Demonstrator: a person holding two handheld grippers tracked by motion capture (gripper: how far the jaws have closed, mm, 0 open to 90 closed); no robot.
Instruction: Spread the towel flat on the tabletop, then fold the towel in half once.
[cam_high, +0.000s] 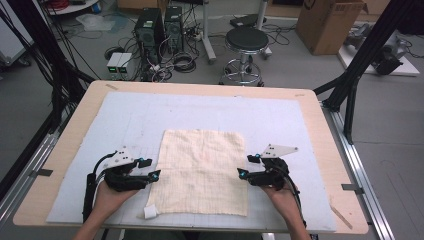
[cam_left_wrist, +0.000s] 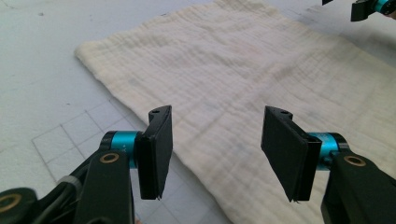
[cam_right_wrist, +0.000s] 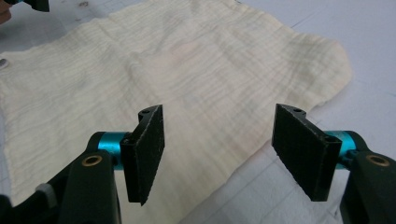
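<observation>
High view showed both grippers, left gripper (cam_high: 155, 174) and right gripper (cam_high: 241, 173), jaws wide and empty beside the cloth (cam_high: 201, 171); uneven pinches risked bunching it.

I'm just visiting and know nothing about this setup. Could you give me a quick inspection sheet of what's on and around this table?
Surface: wooden table topped by a pale grey mat with a faint grid.
Job's things: cream cloth spread flat on the mat, slightly rumpled, with a white tag at its near left corner.
Clutter: nothing seen on the mat besides the cloth.
Grippers: left gripper and right gripper each sit at one side edge of the cloth, jaws open, holding nothing.
Cables: a black cable trails from the left gripper; more lie tangled on the floor.
Surroundings: stool, computer towers, cardboard box.
</observation>
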